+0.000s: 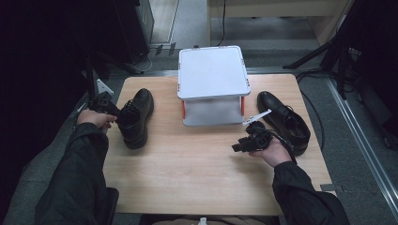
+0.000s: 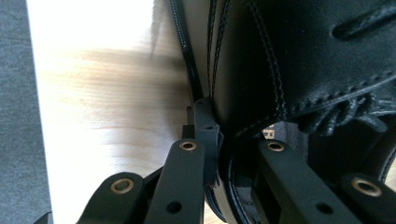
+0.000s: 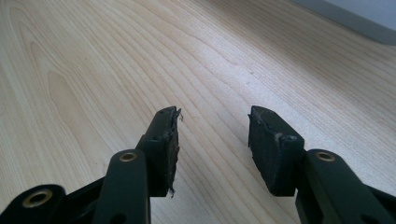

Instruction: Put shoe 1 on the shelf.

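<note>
A black leather lace-up shoe [image 1: 137, 117] stands on the left side of the wooden table [image 1: 197, 173], toe toward the far edge. My left gripper [image 1: 114, 116] comes at it from the left and is shut on the shoe's side wall at the opening. In the left gripper view the shoe [image 2: 289, 56] sits right ahead, with one jaw of the left gripper [image 2: 233, 135] outside the leather and the other inside. A second black shoe [image 1: 284, 122] lies at the right. My right gripper [image 1: 244, 143] hovers open left of it, and in the right gripper view that gripper [image 3: 212, 126] holds nothing above bare wood.
A white two-level rack [image 1: 213, 72] with orange posts stands at the table's far middle. Dark stands and cables surround the table on the grey floor. The table's edges lie close to both shoes.
</note>
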Tool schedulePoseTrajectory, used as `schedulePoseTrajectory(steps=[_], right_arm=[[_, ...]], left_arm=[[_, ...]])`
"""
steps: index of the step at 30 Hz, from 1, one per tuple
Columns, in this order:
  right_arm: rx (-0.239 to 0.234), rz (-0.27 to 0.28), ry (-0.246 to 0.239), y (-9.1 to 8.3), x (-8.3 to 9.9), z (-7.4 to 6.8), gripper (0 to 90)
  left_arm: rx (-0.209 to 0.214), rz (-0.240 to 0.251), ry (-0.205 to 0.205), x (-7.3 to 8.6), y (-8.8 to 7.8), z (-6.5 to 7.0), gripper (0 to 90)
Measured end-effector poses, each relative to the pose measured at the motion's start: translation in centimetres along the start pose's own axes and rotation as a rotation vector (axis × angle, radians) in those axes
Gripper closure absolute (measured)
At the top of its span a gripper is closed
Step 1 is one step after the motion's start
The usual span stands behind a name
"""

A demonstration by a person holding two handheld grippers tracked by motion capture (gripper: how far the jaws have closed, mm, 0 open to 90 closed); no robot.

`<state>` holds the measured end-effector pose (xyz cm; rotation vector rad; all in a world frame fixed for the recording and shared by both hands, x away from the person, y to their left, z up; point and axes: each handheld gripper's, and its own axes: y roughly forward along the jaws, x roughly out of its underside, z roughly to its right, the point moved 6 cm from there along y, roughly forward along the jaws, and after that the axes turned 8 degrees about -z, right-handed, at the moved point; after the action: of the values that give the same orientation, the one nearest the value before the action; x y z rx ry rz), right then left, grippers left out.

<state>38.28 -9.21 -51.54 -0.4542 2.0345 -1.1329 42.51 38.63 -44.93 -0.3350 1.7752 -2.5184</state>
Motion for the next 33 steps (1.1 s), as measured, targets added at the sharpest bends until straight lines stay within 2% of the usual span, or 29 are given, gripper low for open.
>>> schedulePoseTrajectory(steps=[4, 7, 8, 11, 13, 14, 16, 17, 19, 21, 23, 24, 28, 30, 32, 33], right_arm=[[-0.001, 0.002, 0.000, -0.1, 0.0, 0.1, 53.3], [-0.002, 0.000, -0.002, -0.1, 0.1, 0.1, 53.3], [-0.002, 0.000, -0.004, -0.1, 0.1, 0.1, 53.3], [0.000, 0.000, -0.006, -0.1, 0.1, 0.0, 53.3], [0.000, -0.001, -0.006, -0.1, 0.1, 0.0, 53.3], [0.001, -0.001, -0.005, -0.1, 0.1, 0.0, 53.3], [0.000, -0.002, -0.007, 0.0, 0.1, 0.0, 53.4], [0.000, -0.002, -0.007, 0.0, 0.1, 0.0, 53.4], [0.000, -0.004, -0.008, 0.0, 0.1, 0.0, 53.4], [0.000, -0.004, -0.008, 0.0, 0.1, 0.0, 53.4], [-0.002, -0.005, -0.008, 0.0, 0.0, 0.0, 53.4], [-0.002, -0.004, -0.011, 0.0, 0.0, 0.0, 53.4], [-0.003, -0.003, -0.009, 0.0, 0.0, 0.0, 53.5], [-0.002, -0.003, -0.009, 0.0, 0.0, 0.0, 53.4], [-0.002, -0.006, -0.009, 0.0, 0.0, 0.0, 53.4], [0.002, -0.007, -0.013, 0.0, 0.0, -0.1, 53.4]], left_arm=[[0.013, 0.020, 0.005, -0.5, -1.2, 1.3, 85.1], [0.014, 0.023, 0.029, -1.0, -2.8, 2.8, 85.0], [0.014, 0.023, 0.029, -1.0, -2.8, 2.8, 85.0], [0.010, 0.051, 0.044, -1.4, -4.8, 4.2, 85.0], [0.022, 0.062, 0.047, -1.5, -5.6, 4.9, 85.0], [0.022, 0.062, 0.047, -1.5, -5.6, 4.9, 85.0], [0.019, 0.079, 0.047, -1.8, -7.1, 5.9, 84.6], [0.019, 0.079, 0.047, -1.8, -7.1, 5.9, 84.6], [0.012, 0.096, 0.048, -1.9, -8.7, 6.9, 84.6], [0.011, 0.104, 0.053, -2.0, -9.2, 7.3, 84.3], [0.020, 0.121, 0.057, -2.0, -10.7, 8.6, 84.3], [0.020, 0.121, 0.057, -2.0, -10.7, 8.6, 84.3], [0.052, 0.149, 0.069, -2.1, -12.3, 10.6, 84.3], [0.049, 0.146, 0.071, -2.1, -12.7, 11.0, 84.4], [0.037, 0.157, 0.076, -2.2, -13.3, 12.0, 84.3], [0.029, 0.160, 0.085, -2.3, -13.8, 13.0, 84.2]])
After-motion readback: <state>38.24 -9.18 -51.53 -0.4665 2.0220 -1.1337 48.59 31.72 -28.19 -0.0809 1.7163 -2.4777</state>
